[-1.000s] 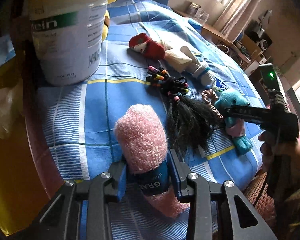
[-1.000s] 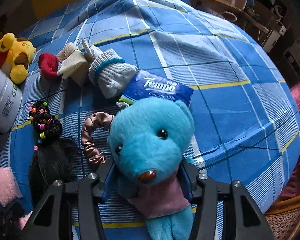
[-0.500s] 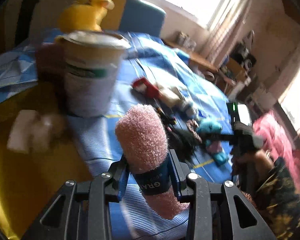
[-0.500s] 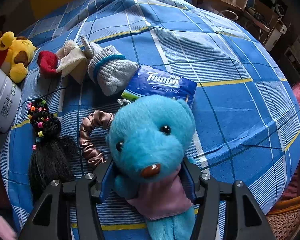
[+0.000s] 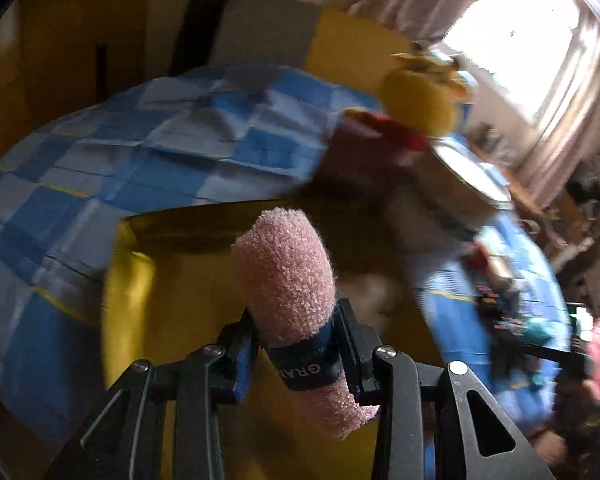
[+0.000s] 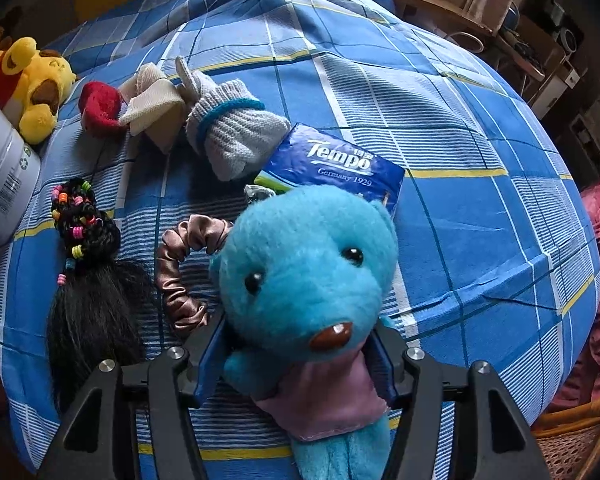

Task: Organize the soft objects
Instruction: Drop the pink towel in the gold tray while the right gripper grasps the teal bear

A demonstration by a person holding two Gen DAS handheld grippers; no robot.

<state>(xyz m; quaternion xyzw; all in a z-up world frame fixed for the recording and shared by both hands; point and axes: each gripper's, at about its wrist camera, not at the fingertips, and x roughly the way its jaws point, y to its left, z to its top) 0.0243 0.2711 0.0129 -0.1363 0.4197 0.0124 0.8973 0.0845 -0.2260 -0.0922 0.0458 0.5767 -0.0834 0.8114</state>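
Note:
My left gripper [image 5: 296,344] is shut on a rolled pink fuzzy sock [image 5: 284,272] with a dark blue band, held in the air over a yellow box [image 5: 128,280] beside the bed; this view is blurred. My right gripper [image 6: 296,356] points down at the blue checked bed cover [image 6: 460,160] with a blue teddy bear [image 6: 304,264] in a pink shirt between its jaws. Those jaws are opening, and the pads still touch the bear's sides.
On the cover lie a brown scrunchie [image 6: 176,276], a black hairpiece with beads [image 6: 88,280], a Tempo tissue pack [image 6: 340,160], a grey sock roll [image 6: 236,136], a beige cloth [image 6: 156,100] and a red sock [image 6: 100,108]. A yellow plush [image 6: 32,80] and white tub [image 6: 0,172] stand at the left.
My left gripper has swung left and upward with the pink sock, from above the bed to above the yellow box. The right jaws have widened slightly around the bear.

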